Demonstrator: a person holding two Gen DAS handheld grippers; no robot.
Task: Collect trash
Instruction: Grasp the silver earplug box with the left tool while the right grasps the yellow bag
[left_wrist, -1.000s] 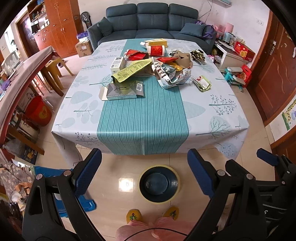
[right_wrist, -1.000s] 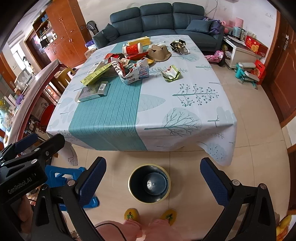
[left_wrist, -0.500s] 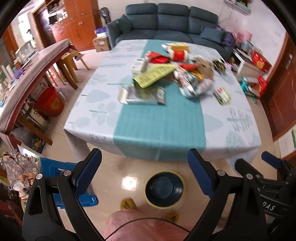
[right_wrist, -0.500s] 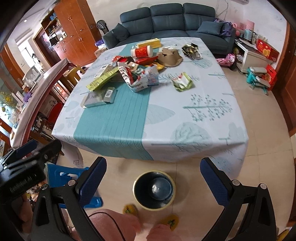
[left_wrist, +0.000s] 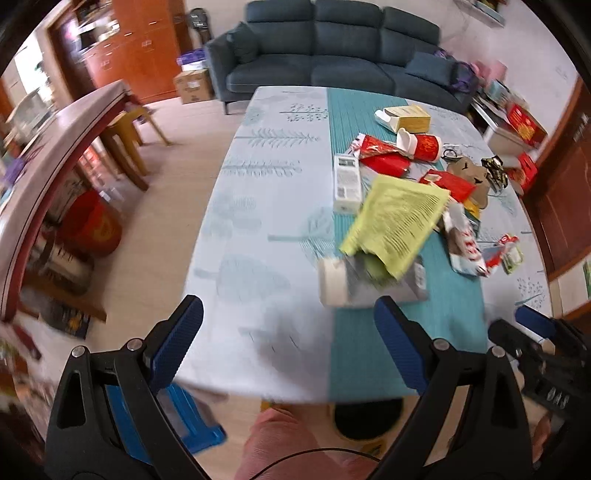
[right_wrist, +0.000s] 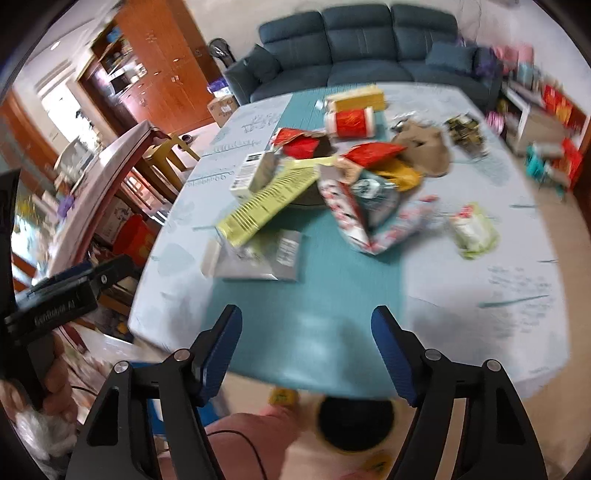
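A heap of trash lies on the tablecloth (left_wrist: 258, 240): a yellow-green packet (left_wrist: 399, 221) over a flat grey box (left_wrist: 369, 284), a white carton (left_wrist: 347, 181), a red cup (left_wrist: 421, 144) and crumpled wrappers (right_wrist: 369, 214). My left gripper (left_wrist: 288, 332) hovers open over the table's near edge, short of the grey box, nothing between its fingers. My right gripper (right_wrist: 306, 336) hangs over the teal runner with its jaws closing on nothing. A dark bin with a yellow rim (right_wrist: 354, 424) stands on the floor, half hidden by the table edge.
A dark sofa (left_wrist: 332, 55) stands behind the table. A long wooden table (left_wrist: 55, 155), a yellow stool (left_wrist: 129, 125) and a red bucket (left_wrist: 92, 225) line the left side. A blue stool (left_wrist: 184, 413) sits near a person's pink-clad legs (left_wrist: 295, 443).
Both grippers have swung forward from above the floor to over the table's near edge. The trash looks much closer, the bin is now partly covered, and the right jaws have narrowed.
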